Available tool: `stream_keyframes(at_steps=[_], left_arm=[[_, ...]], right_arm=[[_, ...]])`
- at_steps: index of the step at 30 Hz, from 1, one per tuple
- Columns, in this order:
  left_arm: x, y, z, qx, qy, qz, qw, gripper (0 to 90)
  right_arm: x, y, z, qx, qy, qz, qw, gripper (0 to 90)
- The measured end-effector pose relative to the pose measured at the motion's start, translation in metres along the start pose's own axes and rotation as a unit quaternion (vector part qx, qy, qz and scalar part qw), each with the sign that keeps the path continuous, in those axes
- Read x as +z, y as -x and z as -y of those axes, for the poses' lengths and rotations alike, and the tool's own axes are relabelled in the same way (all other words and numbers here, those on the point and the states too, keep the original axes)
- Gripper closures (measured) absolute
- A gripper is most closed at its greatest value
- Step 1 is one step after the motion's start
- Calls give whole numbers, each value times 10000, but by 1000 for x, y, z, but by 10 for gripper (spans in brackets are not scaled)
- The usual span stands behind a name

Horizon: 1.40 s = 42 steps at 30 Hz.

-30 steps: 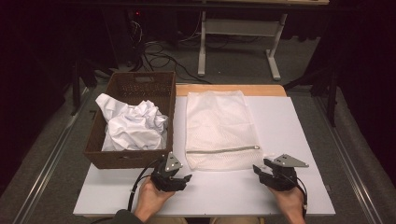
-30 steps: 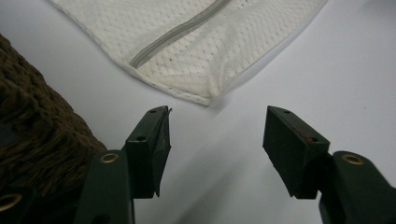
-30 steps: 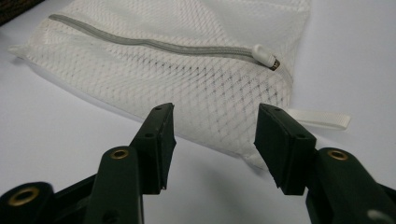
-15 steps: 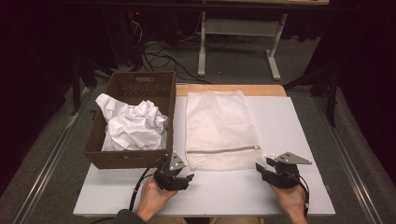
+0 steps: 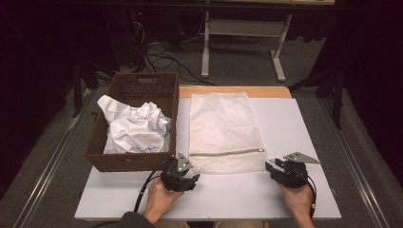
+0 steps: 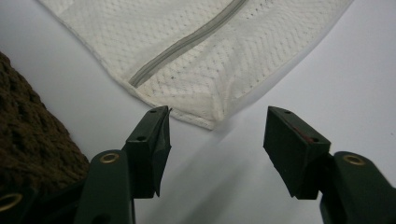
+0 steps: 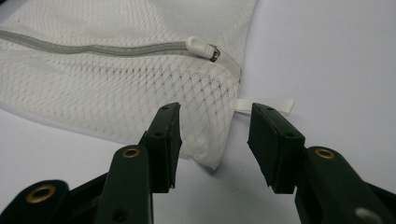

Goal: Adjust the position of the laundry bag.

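Observation:
A white mesh laundry bag with a grey zipper lies flat on the white table board. My left gripper sits at the bag's near left corner. Its jaws stand open just short of that corner, with nothing between them. My right gripper is at the near right corner. Its jaws have just been closing and straddle the bag's corner, with gaps still showing on both sides. The zipper pull and a white loop tab lie just beyond them.
A brown wicker basket stands left of the bag, holding crumpled white cloth; its wall is close to my left gripper. A wooden strip edges the table's far side. Cables and a stand's legs lie on the floor behind.
Both hands stay almost where they were at the bag's near corners. The right gripper's jaws look slightly narrower than a second ago.

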State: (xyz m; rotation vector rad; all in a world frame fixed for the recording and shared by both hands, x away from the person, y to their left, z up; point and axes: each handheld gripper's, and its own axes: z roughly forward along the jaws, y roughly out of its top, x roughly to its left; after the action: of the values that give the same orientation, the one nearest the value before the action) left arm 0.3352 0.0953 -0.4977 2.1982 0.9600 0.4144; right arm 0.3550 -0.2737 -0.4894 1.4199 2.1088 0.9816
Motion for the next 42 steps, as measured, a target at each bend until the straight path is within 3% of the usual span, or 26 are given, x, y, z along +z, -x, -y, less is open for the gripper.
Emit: stream_keyframes(at_steps=[6, 12, 19, 31, 36, 42], left_arm=[[7, 3, -7, 154, -23, 46, 9999, 450], [17, 0, -6, 167, -231, 32, 9996, 499], [18, -4, -6, 119, -266, -14, 9996, 575], [22, -3, -5, 242, -356, 85, 9990, 719], [22, -2, -5, 320, -365, 205, 9986, 851], [20, -5, -4, 360, -385, 246, 9983, 895]], right_arm=[[4, -1, 0, -16, -108, 34, 9999, 552], [8, 0, 1, 1, -208, 41, 9998, 558], [12, 0, 2, -62, -305, 68, 9995, 596], [15, 1, 2, -177, -518, 37, 9985, 766], [15, 1, 2, -251, -573, -74, 9980, 856], [14, 0, 1, -278, -598, -112, 9978, 870]])
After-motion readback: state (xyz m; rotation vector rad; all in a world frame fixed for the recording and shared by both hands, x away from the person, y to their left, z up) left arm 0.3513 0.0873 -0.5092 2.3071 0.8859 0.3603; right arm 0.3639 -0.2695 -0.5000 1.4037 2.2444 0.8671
